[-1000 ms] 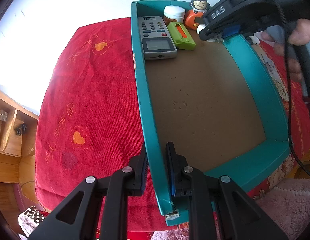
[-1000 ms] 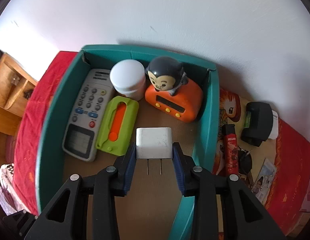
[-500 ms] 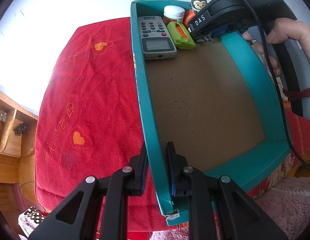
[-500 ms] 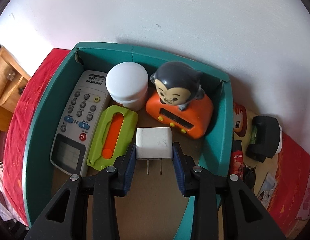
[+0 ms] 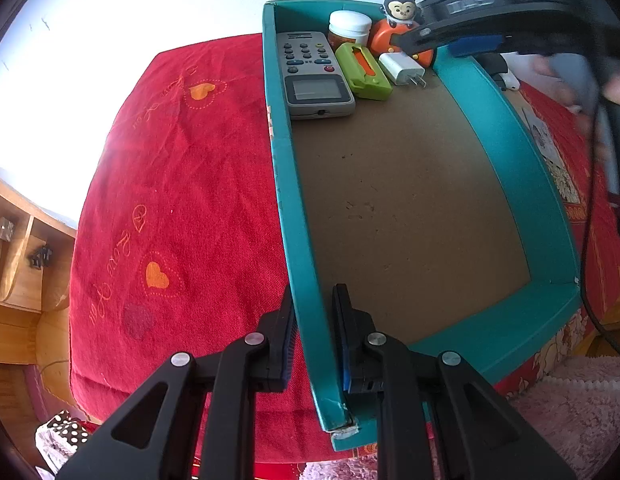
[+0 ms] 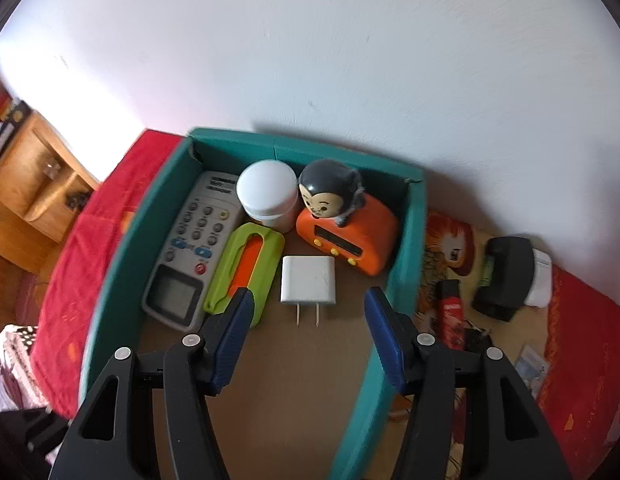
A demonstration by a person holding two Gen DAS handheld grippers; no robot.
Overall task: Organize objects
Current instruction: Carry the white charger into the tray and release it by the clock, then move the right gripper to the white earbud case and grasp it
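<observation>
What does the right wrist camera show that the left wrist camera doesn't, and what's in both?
Only the right wrist view shows the right gripper from behind, jaws opening with nothing between the pads, plus a red packet lying outside the box.

Only the left wrist view shows the left gripper shut on the box's near side wall, and the bare brown floor of the teal box.

Both show the remote, green cutter, white jar, orange monkey clock and white charger at the box's far end.
</observation>
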